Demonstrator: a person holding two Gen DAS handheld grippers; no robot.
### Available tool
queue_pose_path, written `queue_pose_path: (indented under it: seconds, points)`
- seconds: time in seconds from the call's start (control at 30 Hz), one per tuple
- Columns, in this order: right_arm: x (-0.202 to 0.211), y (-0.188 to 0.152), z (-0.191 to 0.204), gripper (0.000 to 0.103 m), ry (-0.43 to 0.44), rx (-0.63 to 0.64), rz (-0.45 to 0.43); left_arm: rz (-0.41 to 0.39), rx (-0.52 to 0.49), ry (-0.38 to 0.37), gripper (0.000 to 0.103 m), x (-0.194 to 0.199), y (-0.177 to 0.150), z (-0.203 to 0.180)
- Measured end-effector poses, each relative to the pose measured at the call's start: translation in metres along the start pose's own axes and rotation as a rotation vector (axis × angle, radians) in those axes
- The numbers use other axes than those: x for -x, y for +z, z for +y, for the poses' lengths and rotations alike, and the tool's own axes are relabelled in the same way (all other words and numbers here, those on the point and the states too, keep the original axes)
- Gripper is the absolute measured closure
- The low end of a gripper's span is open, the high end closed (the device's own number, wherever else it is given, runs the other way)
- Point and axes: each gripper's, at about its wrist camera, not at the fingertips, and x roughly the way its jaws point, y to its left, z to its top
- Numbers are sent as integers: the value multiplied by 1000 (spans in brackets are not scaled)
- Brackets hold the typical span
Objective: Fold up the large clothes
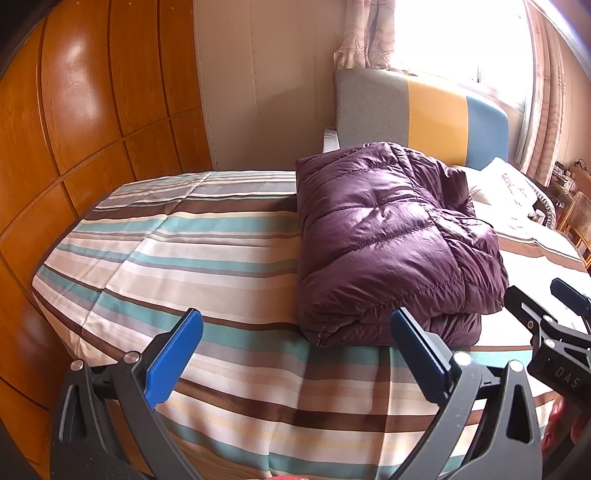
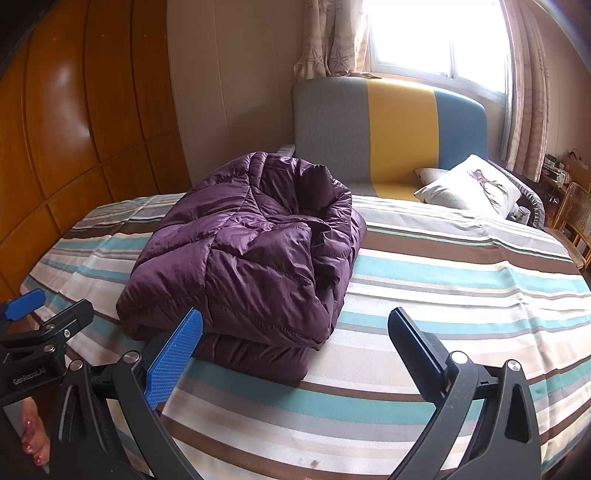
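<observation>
On a bed with a striped cover (image 1: pixel 155 243), seen from two cameras mounted on hand-held grippers, lies a folded purple puffer jacket (image 1: pixel 388 236). At the far left of both views stands a glossy orange-brown wooden wardrobe (image 1: pixel 85 110), close against the bed's left side. Next comes the striped cover in bands of teal, brown, cream and grey.

In the left wrist view, the left gripper (image 1: pixel 295 354) hovers low over the near edge of the bed, its two blue-padded fingers (image 1: pixel 173 358) spread wide apart with nothing between them. The jacket sits just beyond its right finger, a thick quilted bundle folded into a rough rectangle (the layers are stacked, with a rumpled fold along the right side). It rests on the left half of the bed, well short of the headboard (image 1: pixel 424 110), which is panelled in grey, yellow and blue.

In the right wrist view, the right gripper (image 2: pixel 295 354) is likewise spread wide and empty; its left finger overlaps the jacket's near corner in the picture, though I cannot tell whether they touch. Further right, a white pillow (image 2: pixel 469 188) leans near the headboard below a bright window (image 2: pixel 436 33) with patterned curtains. A cane chair (image 2: pixel 576 218) stands at the far right.
</observation>
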Motion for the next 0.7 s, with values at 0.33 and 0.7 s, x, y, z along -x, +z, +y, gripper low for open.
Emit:
queue_pose_path:
  seconds: [0.33, 0.7]
  points:
    - [0, -1, -1, 3, -1, -1, 4, -1, 7, -5, 2, 1, 0, -1]
    - [-3, 0, -2, 3, 1, -5, 14, -21, -15, 42, 2, 2, -2, -4]
